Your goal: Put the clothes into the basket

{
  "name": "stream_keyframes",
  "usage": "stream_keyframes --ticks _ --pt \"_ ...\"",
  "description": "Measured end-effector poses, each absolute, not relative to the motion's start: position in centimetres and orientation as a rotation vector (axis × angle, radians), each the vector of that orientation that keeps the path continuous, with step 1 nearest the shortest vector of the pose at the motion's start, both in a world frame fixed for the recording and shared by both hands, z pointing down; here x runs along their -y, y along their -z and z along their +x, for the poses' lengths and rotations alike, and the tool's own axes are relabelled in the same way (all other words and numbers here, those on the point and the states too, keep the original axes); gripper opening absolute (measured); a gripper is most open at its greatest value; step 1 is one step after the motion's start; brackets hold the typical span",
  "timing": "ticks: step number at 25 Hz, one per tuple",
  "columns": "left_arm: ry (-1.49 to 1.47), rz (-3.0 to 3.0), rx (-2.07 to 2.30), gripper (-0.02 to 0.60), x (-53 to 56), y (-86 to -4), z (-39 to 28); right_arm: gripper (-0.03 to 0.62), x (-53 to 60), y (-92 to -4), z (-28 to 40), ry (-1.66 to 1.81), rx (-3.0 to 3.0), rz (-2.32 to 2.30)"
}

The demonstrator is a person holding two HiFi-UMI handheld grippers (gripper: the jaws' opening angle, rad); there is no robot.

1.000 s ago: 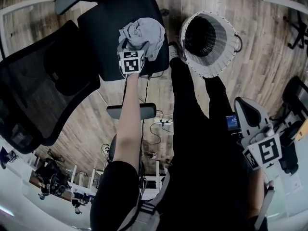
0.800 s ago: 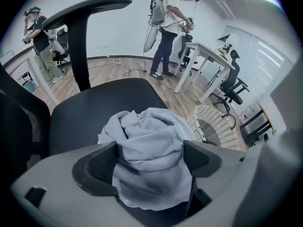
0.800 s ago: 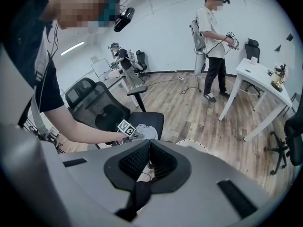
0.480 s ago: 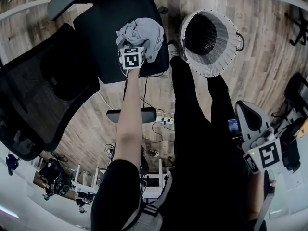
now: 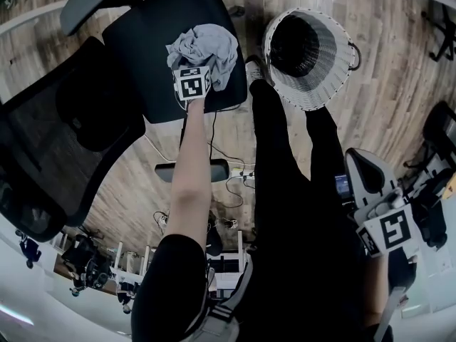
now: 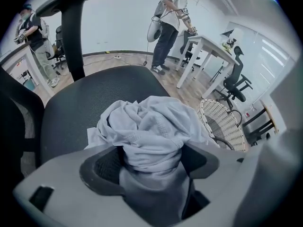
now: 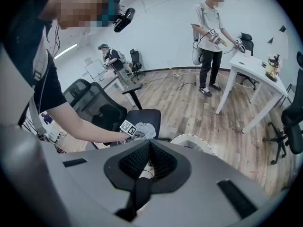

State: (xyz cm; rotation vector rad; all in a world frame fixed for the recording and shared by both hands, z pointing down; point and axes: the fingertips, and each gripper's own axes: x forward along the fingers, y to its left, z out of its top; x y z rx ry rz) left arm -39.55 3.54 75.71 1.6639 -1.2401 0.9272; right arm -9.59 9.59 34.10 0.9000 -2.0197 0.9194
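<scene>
Grey garment (image 6: 147, 122), crumpled into a rounded heap with no distinct long axis, lying on the black office-chair seat (image 5: 149, 55) beside the white wicker basket (image 5: 322, 84). Left claw (image 6: 150, 148): jaws spread wide astride the garment, having just been closing. Right claw (image 7: 149, 144): jaws pressed together, nothing between.

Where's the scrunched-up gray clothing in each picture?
Head view: the gray garment is at the top middle, on the black chair seat.
Left gripper view: middle, big and close.
Right gripper view: tiny, just left of the middle, on the seat.
Shared landmark: the white wicker basket, beside the chair in all three.
</scene>
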Motion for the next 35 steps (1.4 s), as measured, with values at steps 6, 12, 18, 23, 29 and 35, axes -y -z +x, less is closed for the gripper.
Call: stream_keyframes --ticks 6,12,18,23,29,35 --pt "-0.955 1.656 1.256 0.245 -3.8 -75.8 -39.9 0.017 -10.0 -34.3 -9.0 -0.923 2.023 0.911" --pt "-0.962 1.638 1.239 0.128 -4.2 -75.5 -39.4 0.017 -10.5 -33.8 -8.3 -0.915 2.04 0.917" --pt "-0.928 1.624 1.263 0.109 -4.1 -73.7 -39.0 0.017 -10.6 -32.6 -6.9 -0.898 2.054 0.984" --pt "-0.885 1.638 1.279 0.103 -4.5 -71.0 -38.3 0.017 -10.3 -31.0 -5.8 -0.858 2.095 1.048" --pt "-0.875 1.659 1.287 0.098 -5.5 -66.6 -37.7 0.017 -10.5 -28.9 -4.0 -0.802 2.136 1.111" --pt "-0.881 1.722 1.277 0.097 -6.0 -62.3 -36.9 0.017 -10.2 -27.1 -1.9 -0.736 2.188 1.207"
